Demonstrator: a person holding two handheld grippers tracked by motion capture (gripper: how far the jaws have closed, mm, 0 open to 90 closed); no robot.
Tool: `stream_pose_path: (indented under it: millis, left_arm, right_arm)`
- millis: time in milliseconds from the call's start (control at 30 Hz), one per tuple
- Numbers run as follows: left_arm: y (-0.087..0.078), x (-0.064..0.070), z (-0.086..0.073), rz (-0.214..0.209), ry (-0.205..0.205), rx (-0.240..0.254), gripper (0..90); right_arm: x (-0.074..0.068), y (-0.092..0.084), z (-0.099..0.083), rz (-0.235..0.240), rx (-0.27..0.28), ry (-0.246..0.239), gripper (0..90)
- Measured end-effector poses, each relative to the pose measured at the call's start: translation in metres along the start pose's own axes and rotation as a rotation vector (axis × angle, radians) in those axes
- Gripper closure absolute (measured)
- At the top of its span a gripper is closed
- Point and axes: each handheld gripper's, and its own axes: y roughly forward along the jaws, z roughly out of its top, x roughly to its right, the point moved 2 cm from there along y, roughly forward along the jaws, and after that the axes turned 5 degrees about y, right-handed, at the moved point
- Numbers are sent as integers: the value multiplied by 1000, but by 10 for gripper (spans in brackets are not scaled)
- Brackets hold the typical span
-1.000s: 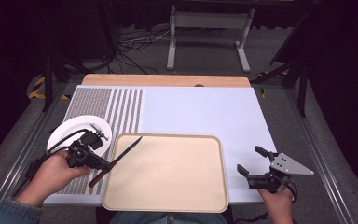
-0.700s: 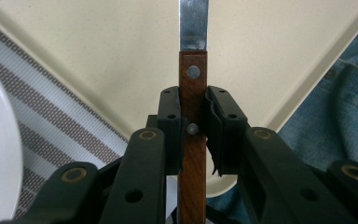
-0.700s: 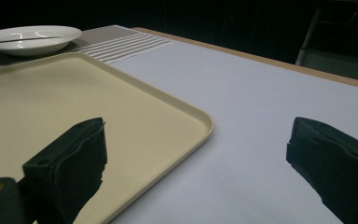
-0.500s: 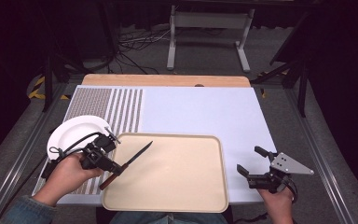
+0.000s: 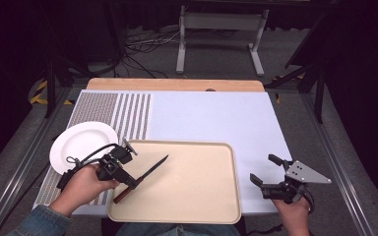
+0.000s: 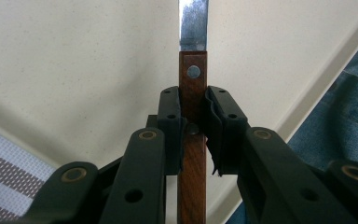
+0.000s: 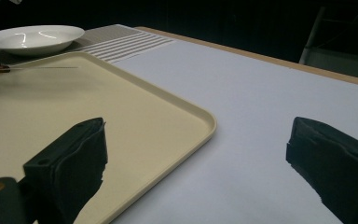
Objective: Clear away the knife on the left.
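Knife (image 5: 147, 173) clamped over tray (image 5: 216, 206) edge

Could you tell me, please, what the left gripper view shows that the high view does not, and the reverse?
Left gripper view alone: the rivets on the knife's wooden handle, and both pads pressing its sides, so the left tongs are shut on it. High view alone: the plate beside the tray's far left corner, the right tongs open over the white mat beside the tray, and the whole blade pointing across the tray. Both: the knife, the beige tray, the striped mat and a denim sleeve.
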Motion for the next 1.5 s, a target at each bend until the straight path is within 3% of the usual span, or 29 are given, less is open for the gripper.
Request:
stream_pose_path:
  millis: [500,967,1000,1133,1200,1367,1400,1433,1467,1500]
  left_arm:
    - [14,-2,-1,17,-20,-36,771]
    - [17,-2,0,26,-8,-57,763]
    - [17,-2,0,27,-1,-55,757]
    - [14,-1,1,12,14,-36,591]
    - [12,0,1,13,33,-32,574]
    - [5,3,4,42,71,18,434]
    - [4,6,5,75,134,66,378]
    - [4,8,5,90,165,84,297]
    - [4,8,5,90,165,84,267]
    - [3,14,6,106,220,99,257]
  right_arm:
    - [-1,0,0,5,-6,-1,57]
    - [0,0,0,6,-6,-2,57]
    - [-1,0,0,6,-8,1,58]
    - [-1,0,0,7,-12,-2,58]
    - [-1,1,0,7,-13,-2,58]
    - [-1,1,0,9,-11,-2,58]
    - [-1,1,0,10,-13,-4,58]
    - [-1,1,0,9,-11,-3,58]
    - [-1,1,0,10,-10,-1,58]
    - [0,1,0,11,-9,-3,58]
